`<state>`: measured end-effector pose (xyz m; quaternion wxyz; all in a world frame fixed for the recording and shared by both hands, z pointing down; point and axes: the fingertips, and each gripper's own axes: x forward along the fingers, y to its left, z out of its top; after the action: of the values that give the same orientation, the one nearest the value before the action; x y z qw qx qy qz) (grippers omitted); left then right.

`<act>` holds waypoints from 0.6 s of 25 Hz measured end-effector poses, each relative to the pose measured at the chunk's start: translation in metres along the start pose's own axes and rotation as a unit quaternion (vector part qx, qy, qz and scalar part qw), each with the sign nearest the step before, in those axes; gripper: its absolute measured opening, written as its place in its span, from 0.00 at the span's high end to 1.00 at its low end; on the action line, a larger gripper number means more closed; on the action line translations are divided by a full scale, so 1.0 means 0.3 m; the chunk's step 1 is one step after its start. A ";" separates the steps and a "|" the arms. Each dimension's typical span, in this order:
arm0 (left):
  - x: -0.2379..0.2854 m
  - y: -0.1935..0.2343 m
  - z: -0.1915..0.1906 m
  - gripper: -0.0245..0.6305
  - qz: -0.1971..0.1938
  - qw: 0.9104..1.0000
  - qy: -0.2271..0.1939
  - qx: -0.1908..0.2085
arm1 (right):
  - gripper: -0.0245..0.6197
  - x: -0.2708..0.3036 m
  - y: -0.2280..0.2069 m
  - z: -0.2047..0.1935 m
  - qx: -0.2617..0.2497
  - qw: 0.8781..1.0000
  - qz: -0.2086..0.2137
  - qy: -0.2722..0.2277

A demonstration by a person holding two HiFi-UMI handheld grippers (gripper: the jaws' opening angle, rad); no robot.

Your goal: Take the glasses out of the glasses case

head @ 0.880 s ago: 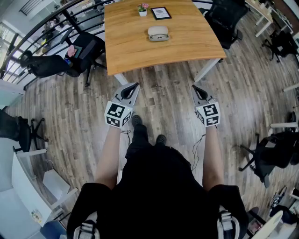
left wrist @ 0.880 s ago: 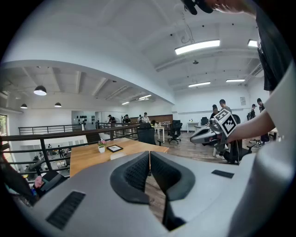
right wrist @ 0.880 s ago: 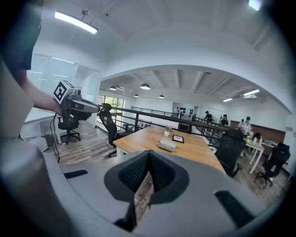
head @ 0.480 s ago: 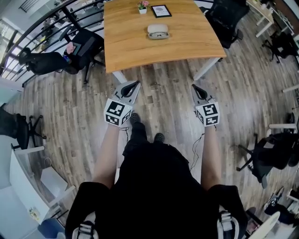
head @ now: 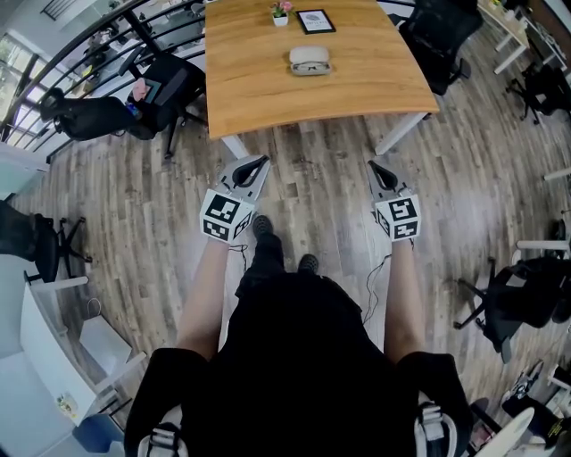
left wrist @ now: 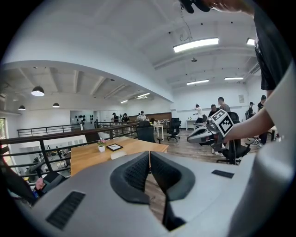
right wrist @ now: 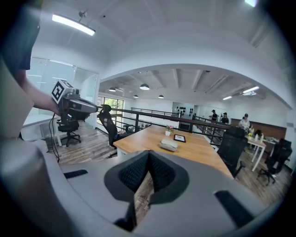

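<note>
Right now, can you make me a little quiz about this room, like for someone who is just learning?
1. True or false: the glasses case lies on the wooden table.
2. Pick one. The jaws of the left gripper and the right gripper are: A) both shut with nothing between them, B) both wide open, C) shut on the case.
3. What stands next to the framed picture at the far end of the table?

Key: 1. True. 2. A. 3. A small potted plant.
</note>
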<state>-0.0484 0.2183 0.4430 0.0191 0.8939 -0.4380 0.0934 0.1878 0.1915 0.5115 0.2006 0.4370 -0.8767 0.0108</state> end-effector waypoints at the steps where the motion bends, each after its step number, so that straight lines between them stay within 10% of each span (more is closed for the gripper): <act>1: -0.004 0.010 -0.005 0.93 0.001 1.000 0.001 -0.001 | 0.95 0.007 0.007 0.001 -0.003 1.000 0.001 0.002; 15: 0.011 0.031 -0.014 0.92 0.000 1.000 -0.009 -0.014 | 0.95 0.035 0.022 0.010 -0.012 1.000 0.008 0.009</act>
<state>-0.0545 0.2105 0.4473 0.0275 0.8943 -0.4396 0.0788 0.1761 0.1870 0.5136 0.2136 0.4275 -0.8784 0.0053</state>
